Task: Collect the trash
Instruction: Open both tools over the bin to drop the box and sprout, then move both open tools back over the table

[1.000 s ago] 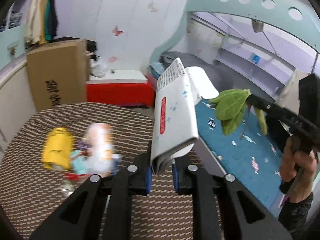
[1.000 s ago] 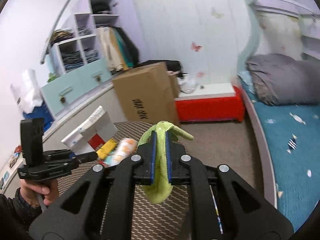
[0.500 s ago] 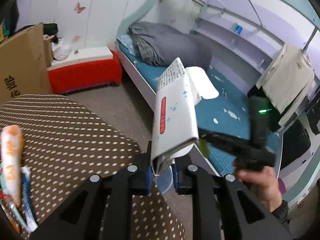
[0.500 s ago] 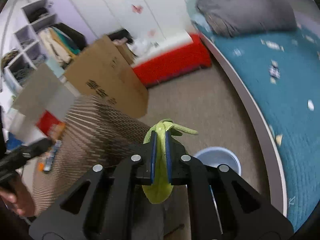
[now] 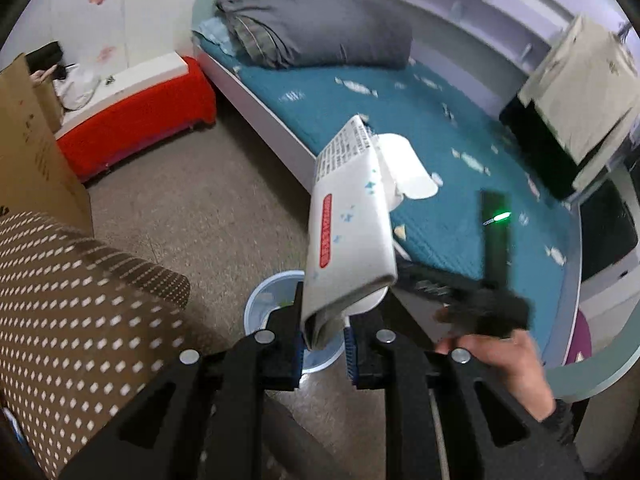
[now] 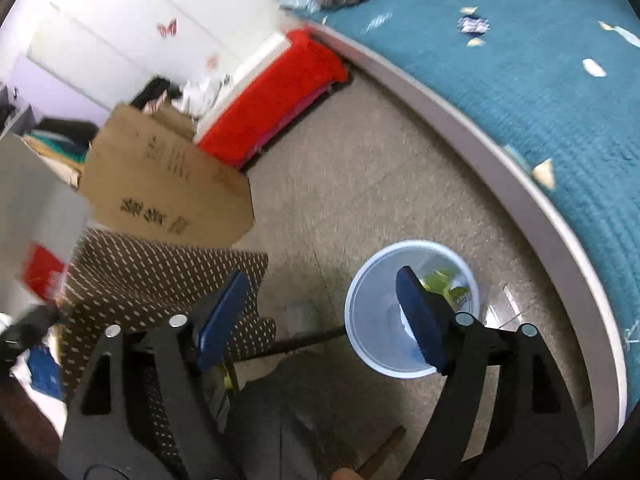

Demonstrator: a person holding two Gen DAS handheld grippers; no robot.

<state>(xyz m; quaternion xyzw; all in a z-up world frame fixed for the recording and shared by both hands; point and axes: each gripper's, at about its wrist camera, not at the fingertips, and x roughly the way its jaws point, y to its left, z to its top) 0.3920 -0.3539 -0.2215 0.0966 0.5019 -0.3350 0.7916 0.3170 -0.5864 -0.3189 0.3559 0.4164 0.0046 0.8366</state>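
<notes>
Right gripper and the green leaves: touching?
Apart. The right wrist view shows the right gripper open and empty, the green leaves lying in the bin below.

A grey duvet (image 5: 316,32) lies on the teal bed (image 5: 440,128), beside a red bench (image 5: 136,120).

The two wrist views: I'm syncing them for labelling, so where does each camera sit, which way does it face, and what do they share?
Left wrist: on the left gripper, angled down past its clamped white packet; the right hand shows.
Right wrist: on the right gripper, jaws just opened, nothing between them, facing down at the floor.
Shared: the blue bin, bed, red bench, dotted table.
</notes>
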